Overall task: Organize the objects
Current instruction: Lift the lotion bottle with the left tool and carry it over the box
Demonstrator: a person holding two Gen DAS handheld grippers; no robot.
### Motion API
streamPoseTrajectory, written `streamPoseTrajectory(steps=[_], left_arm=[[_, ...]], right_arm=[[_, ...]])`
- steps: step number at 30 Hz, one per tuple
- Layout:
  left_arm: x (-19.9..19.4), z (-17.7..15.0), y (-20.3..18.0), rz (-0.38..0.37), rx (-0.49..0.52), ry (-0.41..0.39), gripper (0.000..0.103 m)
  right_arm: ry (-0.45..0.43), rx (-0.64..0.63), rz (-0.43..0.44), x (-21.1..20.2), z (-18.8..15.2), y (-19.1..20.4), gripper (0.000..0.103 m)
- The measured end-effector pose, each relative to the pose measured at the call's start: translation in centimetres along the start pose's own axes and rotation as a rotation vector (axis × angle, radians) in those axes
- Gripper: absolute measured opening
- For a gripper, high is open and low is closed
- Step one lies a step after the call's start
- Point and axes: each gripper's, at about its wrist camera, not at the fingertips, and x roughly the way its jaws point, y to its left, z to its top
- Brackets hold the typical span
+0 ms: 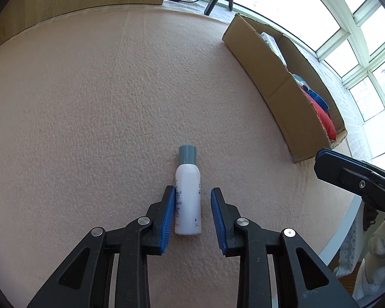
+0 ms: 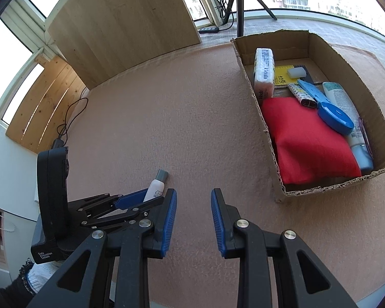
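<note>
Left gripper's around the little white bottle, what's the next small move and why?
Probably close the left gripper. The white bottle lies flat between its open fingers, one pad touching, the other apart. It is the only item on the mat; the rest sit in the cardboard box.

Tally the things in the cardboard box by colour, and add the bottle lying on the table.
Red: 1, cloth pouch
Blue: 1, tape measure
White: 3, tissue pack, tube, small block
Yellow: 1, card
Patterned: 1, small case
On table: 1, white bottle
Total: 8
</note>
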Motion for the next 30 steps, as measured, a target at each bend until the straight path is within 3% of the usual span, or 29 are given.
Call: streamPoseTrajectory(steps=[8,13,22,26,30], left_arm=[[-0.4,-0.6,-0.7,0.027,0.031,-0.010,0.030],[-0.7,-1.1,-1.4,0.032,0.051,-0.006,0.021],[-2.5,0.4,-2.7,-0.016,0.057,-0.041,0.021],[-3.9,2.4,-3.5,-0.036,0.074,-0.078,0.021],[-4.0,5.0,-5.6,-0.059,0.084,-0.103,0.021]], right_arm=[[0.011,0.019,-0.024,0.1,-1.4,-0.4,0.029],[0.011,0.017,-0.059,-0.2,-2.0,-0.7,0.029],[-0.016,0.037,-0.136,-1.7,-2.8,-2.3,0.029],[-0.048,0.054,-0.153,-2.9,-3.0,-3.4,0.050],[-0.083,0.073,-0.160,-4.2,-3.1,-4.7,0.050]])
